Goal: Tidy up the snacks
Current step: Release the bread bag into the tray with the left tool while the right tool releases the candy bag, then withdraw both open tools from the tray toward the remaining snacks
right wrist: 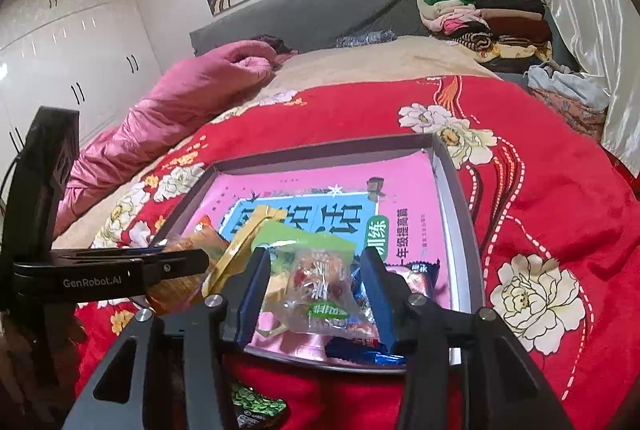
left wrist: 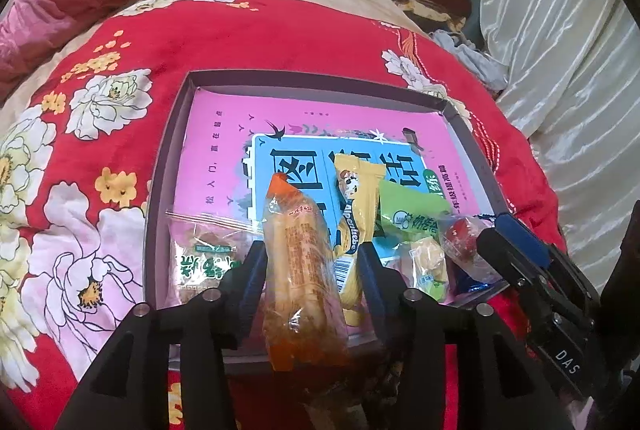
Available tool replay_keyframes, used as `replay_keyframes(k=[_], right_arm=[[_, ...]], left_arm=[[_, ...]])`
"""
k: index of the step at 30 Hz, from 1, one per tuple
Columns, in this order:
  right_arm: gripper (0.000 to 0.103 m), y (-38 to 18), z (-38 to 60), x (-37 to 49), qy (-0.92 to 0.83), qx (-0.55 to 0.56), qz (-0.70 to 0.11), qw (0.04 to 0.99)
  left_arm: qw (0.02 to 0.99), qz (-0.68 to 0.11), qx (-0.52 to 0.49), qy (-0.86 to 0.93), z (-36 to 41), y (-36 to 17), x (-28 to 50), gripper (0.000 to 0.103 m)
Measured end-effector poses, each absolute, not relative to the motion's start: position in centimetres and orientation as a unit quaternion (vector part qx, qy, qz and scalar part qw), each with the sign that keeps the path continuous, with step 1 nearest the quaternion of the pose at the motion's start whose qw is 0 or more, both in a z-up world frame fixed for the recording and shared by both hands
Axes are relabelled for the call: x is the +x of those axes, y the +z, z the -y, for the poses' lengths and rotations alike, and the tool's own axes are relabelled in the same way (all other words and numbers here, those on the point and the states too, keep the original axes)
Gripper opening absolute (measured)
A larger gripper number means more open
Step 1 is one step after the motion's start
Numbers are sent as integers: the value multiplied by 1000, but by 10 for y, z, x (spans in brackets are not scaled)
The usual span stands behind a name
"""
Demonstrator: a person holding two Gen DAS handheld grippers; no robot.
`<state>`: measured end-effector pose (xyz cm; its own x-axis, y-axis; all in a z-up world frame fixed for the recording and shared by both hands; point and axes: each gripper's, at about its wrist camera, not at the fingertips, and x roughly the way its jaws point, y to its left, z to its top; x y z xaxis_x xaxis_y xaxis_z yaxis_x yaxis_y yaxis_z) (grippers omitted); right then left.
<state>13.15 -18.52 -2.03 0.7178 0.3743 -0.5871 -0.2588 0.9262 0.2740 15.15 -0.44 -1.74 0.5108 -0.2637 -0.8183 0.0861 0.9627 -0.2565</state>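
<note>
My left gripper (left wrist: 312, 270) stands open around an orange sausage pack (left wrist: 300, 270), lower end hidden; right gripper (right wrist: 316, 286) open astride a clear candy packet (right wrist: 320, 286).

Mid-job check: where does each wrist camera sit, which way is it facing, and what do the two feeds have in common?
Left wrist: rides the left gripper, angled steeply down at the tray; its fingers flank the orange snack packet; the right gripper shows at right.
Right wrist: rides the right gripper, tilted down across the bed toward the headboard; its fingers flank a clear candy bag; the left gripper shows at left.
Shared: tray, pink book, yellow packet, red floral blanket.
</note>
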Motion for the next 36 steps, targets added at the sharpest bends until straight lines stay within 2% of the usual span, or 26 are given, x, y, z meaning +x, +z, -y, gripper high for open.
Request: replay_keyframes(k=[7,11,16,25,36], right_arm=[[52,-16,185,129,177,86,-329,924],[52,-13,184,127,181,85,-325,924],[54,-11,183,124,182,82,-323,925],[56,-7,182,117,187,74,-319,926],[57,-5,184,108,191,73,-319,925]], left_arm=[[865,-481,-96,-111,4,-10,146,61],[866,-477,-98,-118,4,-5,142,63],[873,-464,-86,-121,6,2,135,73],[871,-462,-92,-140,4,7,126,77],[870,-463,-86,-146,2,15,110,78]])
